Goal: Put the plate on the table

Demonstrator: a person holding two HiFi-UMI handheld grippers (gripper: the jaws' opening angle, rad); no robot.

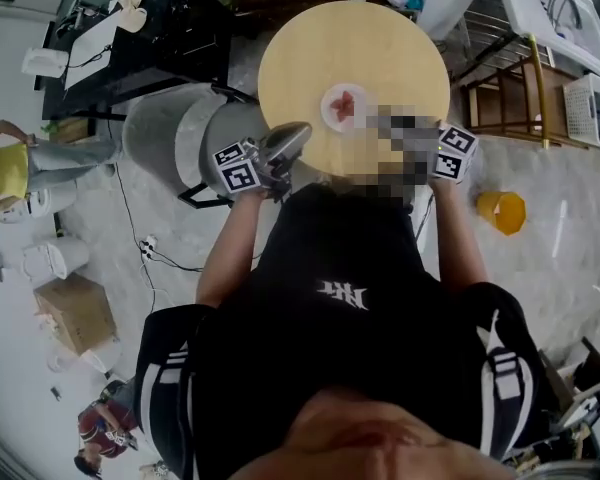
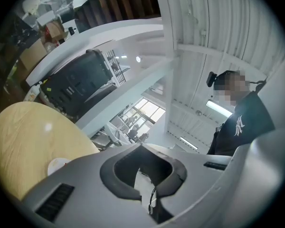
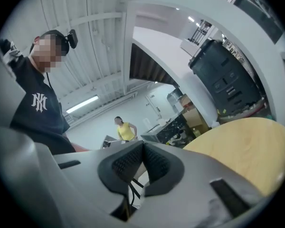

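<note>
Nearest is the person's black shirt (image 1: 330,298), with both grippers held out ahead of it at the near edge of the round wooden table (image 1: 300,58). The left gripper (image 1: 294,135) shows from above as one grey wedge pointing far and to the right. In its own view the dark pads meet at the tip with nothing between them, so they are pressed together and empty. The right gripper (image 3: 143,148) is the same, its ribbed pads flat against each other and pinching nothing. In the head view its nose is under a mosaic patch, so only its marker cube (image 1: 454,153) places it, at the table's near right edge.

Further on lies the plate (image 1: 342,105) — small, white, with something red on it — flat on the table top, a little nearer than the table's middle. It sits beyond both pairs of jaws and between them: far and right of the left tip, far and left of the right gripper. In the left gripper view it shows low and to the left of the jaws, apart from them. The right gripper view shows only bare table.

The plate is round, so we see no long axis to line up with. The left tip looks the nearer, though we cannot compare closely. We judge the plate already placed — any coming move need only keep clear of it.
</note>
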